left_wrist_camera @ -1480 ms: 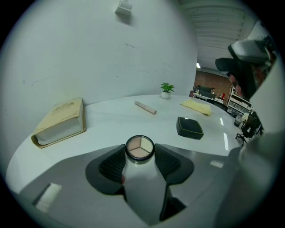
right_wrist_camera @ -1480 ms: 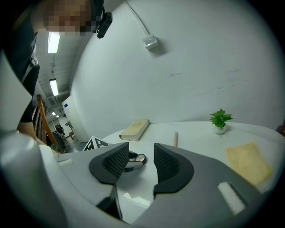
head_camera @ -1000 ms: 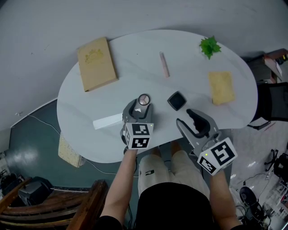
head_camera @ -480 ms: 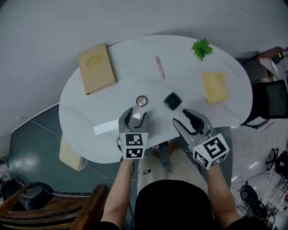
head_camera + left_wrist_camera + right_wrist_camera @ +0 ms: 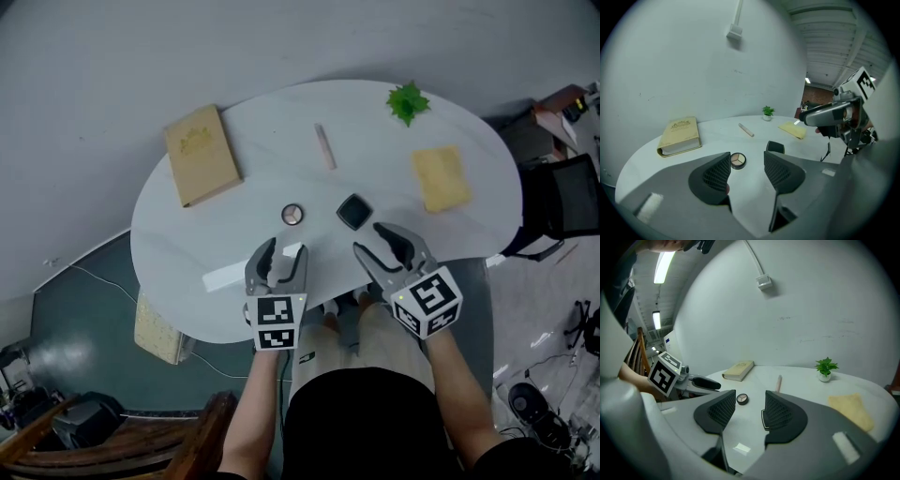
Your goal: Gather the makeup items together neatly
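Judged from how things lie, the gathering is partly done. The round eyeshadow compact [image 5: 292, 214] sits near the black square compact [image 5: 353, 211] on the table [image 5: 187, 225]. The pink stick [image 5: 323, 146] lies well beyond the square compact and remains to be brought in. The left claw [image 5: 285, 247], its jaws just eased slightly inward, hangs apart and empty. The right claw [image 5: 367, 237], just short of the square compact, is also apart and empty.

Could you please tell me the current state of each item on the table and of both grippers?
left gripper: open, jaws just closing slightly, nothing between them.
right gripper: open, empty.
round compact: lying flat, colour pans showing.
black square compact: closed, flat.
pink stick: lying on its side.
book: closed, flat.
potted plant: upright.
yellow cloth: lying flat.
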`<state>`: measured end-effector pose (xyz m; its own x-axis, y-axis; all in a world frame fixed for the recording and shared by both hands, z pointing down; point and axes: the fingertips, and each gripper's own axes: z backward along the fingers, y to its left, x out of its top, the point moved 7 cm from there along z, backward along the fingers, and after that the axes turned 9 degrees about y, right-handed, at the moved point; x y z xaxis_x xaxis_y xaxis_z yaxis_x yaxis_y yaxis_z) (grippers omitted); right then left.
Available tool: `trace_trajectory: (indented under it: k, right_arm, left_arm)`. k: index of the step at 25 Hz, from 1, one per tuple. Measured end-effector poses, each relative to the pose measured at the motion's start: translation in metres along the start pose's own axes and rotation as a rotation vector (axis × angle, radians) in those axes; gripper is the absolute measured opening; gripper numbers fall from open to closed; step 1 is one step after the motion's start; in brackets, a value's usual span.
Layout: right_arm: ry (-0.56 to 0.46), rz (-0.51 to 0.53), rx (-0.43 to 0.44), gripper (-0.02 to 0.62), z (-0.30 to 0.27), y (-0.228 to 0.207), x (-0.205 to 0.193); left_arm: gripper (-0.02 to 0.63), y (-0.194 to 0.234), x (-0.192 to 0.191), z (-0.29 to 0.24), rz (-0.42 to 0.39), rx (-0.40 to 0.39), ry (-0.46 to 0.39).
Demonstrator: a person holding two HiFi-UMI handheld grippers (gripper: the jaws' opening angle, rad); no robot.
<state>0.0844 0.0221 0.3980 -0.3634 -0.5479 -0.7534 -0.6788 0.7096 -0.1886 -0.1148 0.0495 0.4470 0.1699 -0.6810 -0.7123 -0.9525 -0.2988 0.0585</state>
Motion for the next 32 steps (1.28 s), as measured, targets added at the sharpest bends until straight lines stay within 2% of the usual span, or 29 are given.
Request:
trace_trajectory:
  k: [15,32]
  right_arm:
    - [0.061,-0.013,-0.013,0.202,-0.020,-0.017,-0.020]
    - [0.167,0.021,-0.069,0.287,-0.066,-0.044,-0.047]
  left_arm:
    - [0.216,-0.020,0.014,0.026,-0.002,-0.046,-0.040]
    - [0.216,-0.032,0.007,0.018,-0.020,-0.074,-0.036]
